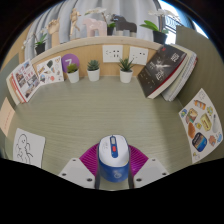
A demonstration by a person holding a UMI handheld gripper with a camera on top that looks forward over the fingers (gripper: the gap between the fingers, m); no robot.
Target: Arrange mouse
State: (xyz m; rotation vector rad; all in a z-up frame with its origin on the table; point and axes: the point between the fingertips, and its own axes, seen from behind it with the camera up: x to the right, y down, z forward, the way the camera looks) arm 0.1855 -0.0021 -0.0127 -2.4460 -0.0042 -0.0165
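A white and blue mouse (112, 158) with a red wheel button sits between my gripper's (112, 160) two fingers, its nose pointing away over the desk. The magenta pads (91, 156) press against both of its sides, so the fingers are shut on it. The desk surface (110, 105) lies ahead and below.
Three small potted plants (94, 70) stand along the back wall below a shelf. A stack of books (165, 70) leans at the right. Printed sheets lie at the right (200, 125), the left (28, 78) and near left (28, 148). A wall socket plate (116, 53) shows behind.
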